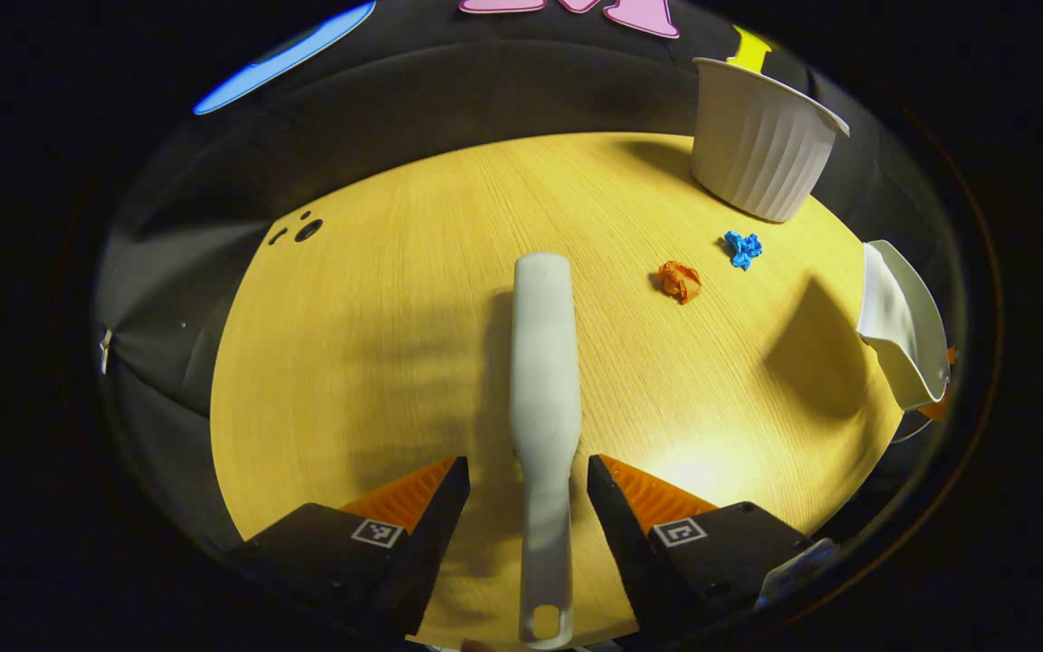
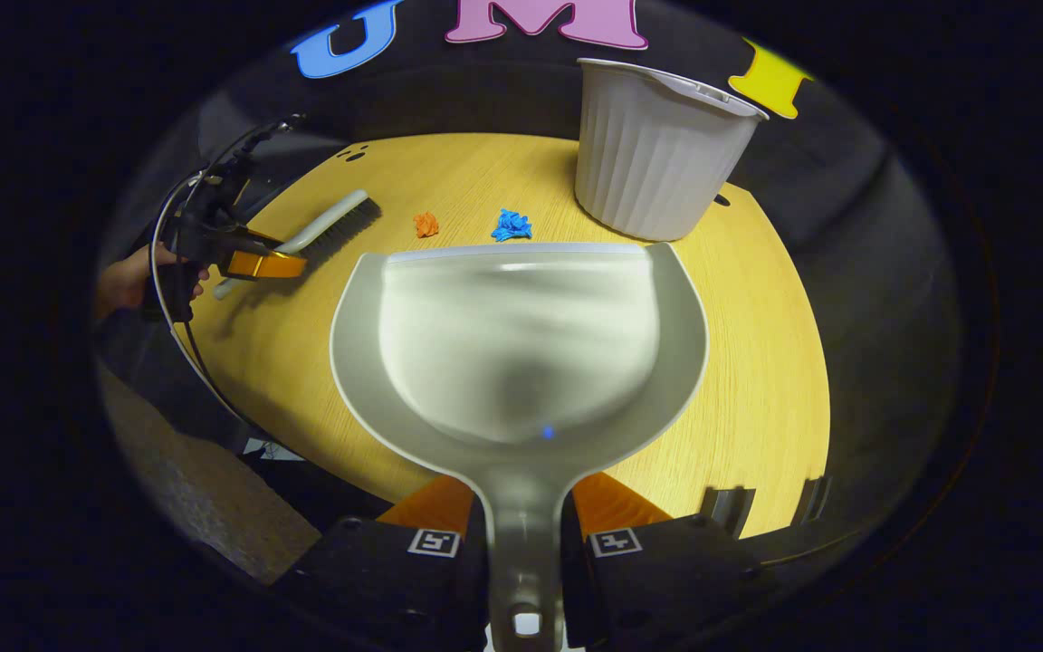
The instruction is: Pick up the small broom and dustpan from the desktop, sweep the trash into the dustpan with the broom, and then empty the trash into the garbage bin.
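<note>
Dustpan in the right grip, broom handle waiting between the left fingers

The right hand-held gripper (image 2: 521, 530) is clamped on the dustpan (image 2: 521, 344) by its narrow handle, carrying the pan above the tabletop (image 2: 757, 362) — a light, stiff plastic scoop that looks well held that close to the pan's neck. The left hand-held gripper (image 1: 526, 493) stands open astride the small broom (image 1: 541, 362), which lies flat on the tabletop, bristles pointing away; its fingers sit either side of the slim handle without touching it. I judge the handle smooth and hard, likely to twist if pinched near the hanging-hole end, so the thicker waist is the better hold. The orange paper scrap (image 1: 679, 281) and blue paper scrap (image 1: 743, 248) lie near the white ribbed garbage bin (image 1: 757, 145) — featherlight, easily flicked away.
</note>
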{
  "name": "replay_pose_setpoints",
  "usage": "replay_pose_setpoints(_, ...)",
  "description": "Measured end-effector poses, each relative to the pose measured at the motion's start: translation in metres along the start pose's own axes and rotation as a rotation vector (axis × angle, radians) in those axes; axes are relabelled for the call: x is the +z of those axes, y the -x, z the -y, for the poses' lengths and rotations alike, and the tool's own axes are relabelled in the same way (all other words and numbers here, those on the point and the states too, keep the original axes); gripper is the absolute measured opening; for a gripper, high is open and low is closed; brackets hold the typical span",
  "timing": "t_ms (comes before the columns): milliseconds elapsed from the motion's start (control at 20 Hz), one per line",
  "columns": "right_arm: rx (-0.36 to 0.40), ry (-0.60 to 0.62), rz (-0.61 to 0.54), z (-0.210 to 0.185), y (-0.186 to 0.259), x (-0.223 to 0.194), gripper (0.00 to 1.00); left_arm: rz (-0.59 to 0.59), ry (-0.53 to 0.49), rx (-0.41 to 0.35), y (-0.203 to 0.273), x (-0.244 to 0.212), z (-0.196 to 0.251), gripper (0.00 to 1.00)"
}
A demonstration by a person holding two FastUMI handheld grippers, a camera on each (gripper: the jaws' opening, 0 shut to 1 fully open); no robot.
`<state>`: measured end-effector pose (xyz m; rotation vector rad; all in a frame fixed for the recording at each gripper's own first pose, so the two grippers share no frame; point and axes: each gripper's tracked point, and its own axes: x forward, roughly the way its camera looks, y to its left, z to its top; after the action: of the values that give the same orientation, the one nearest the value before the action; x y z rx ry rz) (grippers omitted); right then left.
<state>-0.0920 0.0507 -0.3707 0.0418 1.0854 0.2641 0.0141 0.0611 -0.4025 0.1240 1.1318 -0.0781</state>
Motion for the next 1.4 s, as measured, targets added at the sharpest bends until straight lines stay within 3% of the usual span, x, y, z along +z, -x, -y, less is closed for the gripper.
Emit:
replay_pose_setpoints(150,-0.021,-0.011,-0.003,-0.008,0.004,-0.003,0.37,-0.02,-0.023,-0.025,-0.009,0.0,0.001,0.76)
replay_pose_setpoints(200,-0.028,-0.01,-0.007,-0.009,0.005,-0.004,0.37,-0.033,-0.022,-0.037,-0.012,-0.002,0.003,0.66)
replay_pose_setpoints(250,-0.035,-0.009,-0.01,-0.011,0.006,-0.004,0.37,-0.048,-0.02,-0.047,-0.015,-0.004,0.005,0.67)
replay_pose_setpoints(500,-0.051,-0.008,-0.019,-0.016,0.011,0.0,0.37,-0.06,-0.029,-0.071,-0.021,-0.002,0.009,0.36)
replay_pose_setpoints(750,-0.046,0.01,-0.04,-0.015,0.01,0.006,0.37,-0.124,-0.022,-0.047,-0.023,-0.004,0.01,0.31)
replay_pose_setpoints(900,-0.033,0.061,-0.094,-0.012,0.007,0.006,0.37,-0.087,-0.058,-0.061,-0.021,0.009,0.016,0.27)
replay_pose_setpoints(950,-0.033,0.09,-0.117,-0.01,0.006,0.006,0.34,-0.058,-0.075,-0.067,-0.02,0.019,0.019,0.26)
replay_pose_setpoints(1150,-0.011,0.188,-0.2,-0.006,-0.009,0.004,0.39,0.101,-0.106,-0.1,-0.016,0.084,0.038,0.25)
replay_pose_setpoints(1250,0.01,0.205,-0.228,-0.004,-0.023,0.005,0.34,0.117,-0.127,-0.123,-0.021,0.108,0.049,0.24)
replay_pose_setpoints(1400,0.039,0.196,-0.256,-0.002,-0.037,0.012,0.35,0.112,-0.195,-0.143,-0.04,0.13,0.067,0.25)
